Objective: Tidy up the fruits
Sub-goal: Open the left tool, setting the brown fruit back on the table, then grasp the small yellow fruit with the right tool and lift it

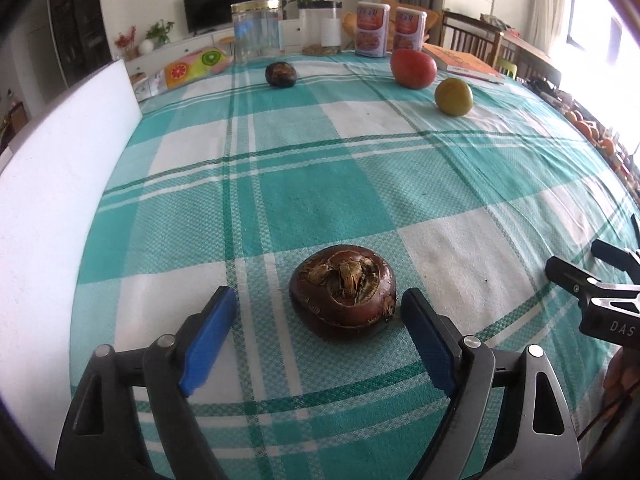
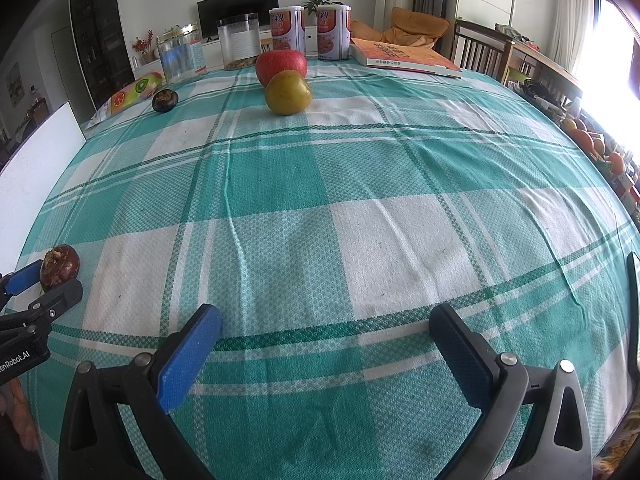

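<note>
A dark brown water chestnut [image 1: 343, 293] lies on the checked tablecloth between the open blue pads of my left gripper [image 1: 318, 308], nearer the right pad; no pad clearly touches it. It also shows in the right wrist view [image 2: 60, 266]. A second dark fruit [image 1: 281, 74] lies far back left. A red fruit [image 1: 413, 68] and a yellow-green fruit [image 1: 454, 96] sit far back right, close together [image 2: 288, 92]. My right gripper [image 2: 326, 326] is open and empty over bare cloth; it shows at the left view's right edge [image 1: 592, 276].
Two clear jars [image 2: 178, 54] [image 2: 238, 42], two printed cans [image 2: 286, 30] and an orange book [image 2: 404, 58] line the far edge. A white foam board [image 1: 60, 168] stands along the left side. A fruit-print packet [image 1: 192, 66] lies at the back left. Chairs stand to the right.
</note>
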{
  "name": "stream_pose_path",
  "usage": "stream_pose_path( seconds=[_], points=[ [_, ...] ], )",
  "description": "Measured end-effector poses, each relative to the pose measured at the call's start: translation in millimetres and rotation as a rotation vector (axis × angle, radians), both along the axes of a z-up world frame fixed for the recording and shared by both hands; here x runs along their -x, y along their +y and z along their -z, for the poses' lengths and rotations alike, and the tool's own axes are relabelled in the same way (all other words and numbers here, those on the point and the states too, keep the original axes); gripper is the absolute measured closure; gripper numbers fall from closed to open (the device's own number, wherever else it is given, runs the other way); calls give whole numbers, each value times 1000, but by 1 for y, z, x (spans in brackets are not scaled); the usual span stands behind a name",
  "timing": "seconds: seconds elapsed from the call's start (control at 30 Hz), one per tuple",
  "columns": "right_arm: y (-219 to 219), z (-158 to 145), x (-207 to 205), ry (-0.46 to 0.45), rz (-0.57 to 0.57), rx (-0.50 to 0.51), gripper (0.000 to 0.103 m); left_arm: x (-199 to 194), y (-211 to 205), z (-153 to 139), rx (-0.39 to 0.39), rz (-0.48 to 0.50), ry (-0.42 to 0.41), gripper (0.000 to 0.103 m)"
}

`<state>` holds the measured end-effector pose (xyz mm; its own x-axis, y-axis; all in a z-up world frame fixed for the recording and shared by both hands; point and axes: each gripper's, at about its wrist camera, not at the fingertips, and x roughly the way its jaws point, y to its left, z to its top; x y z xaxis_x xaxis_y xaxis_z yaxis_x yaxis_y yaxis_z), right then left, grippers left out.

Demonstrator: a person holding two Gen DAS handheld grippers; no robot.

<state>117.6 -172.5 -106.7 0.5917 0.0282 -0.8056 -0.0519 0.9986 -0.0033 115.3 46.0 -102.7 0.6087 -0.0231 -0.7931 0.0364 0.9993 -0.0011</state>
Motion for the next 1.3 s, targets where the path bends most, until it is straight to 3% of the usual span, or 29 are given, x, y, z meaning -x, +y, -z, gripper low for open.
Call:
stream_pose_path(
  seconds=[0.57, 0.67, 0.8, 1.0, 1.13, 1.17, 1.2, 1.23, 1.27, 1.3],
  points=[
    [-3, -3, -8, 20, 0, -33, 0, -1, 0, 1, -5, -9, 5, 10],
    [2, -16, -41, 14, -13, -65, 0, -1, 0, 1, -5, -9, 6, 10],
    [40, -42, -103, -94, -91, 114, 0, -1, 0, 1, -5, -9, 6, 10],
    [79, -39, -184, -102, -152, 214, 0, -1, 0, 1, -5, -9, 6, 10],
    [83, -21, -217, -27, -155, 247, 1, -1, 0, 2, -6, -10, 6, 10],
    [81, -19, -221, -16, -147, 234, 3, -1, 0, 2, -6, -9, 6, 9],
    [76, -18, -224, -12, -141, 210, 15, -1, 0, 2, -6, -9, 6, 9],
    [73, -17, -225, -6, -137, 183, 42, -1, 0, 2, -6, -10, 6, 9],
    [69, -16, -226, 7, -134, 154, 55, -1, 0, 2, -6, -10, 6, 9],
    [67, -16, -225, 11, -124, 138, 54, -1, 0, 2, -6, -9, 6, 9]
  ],
)
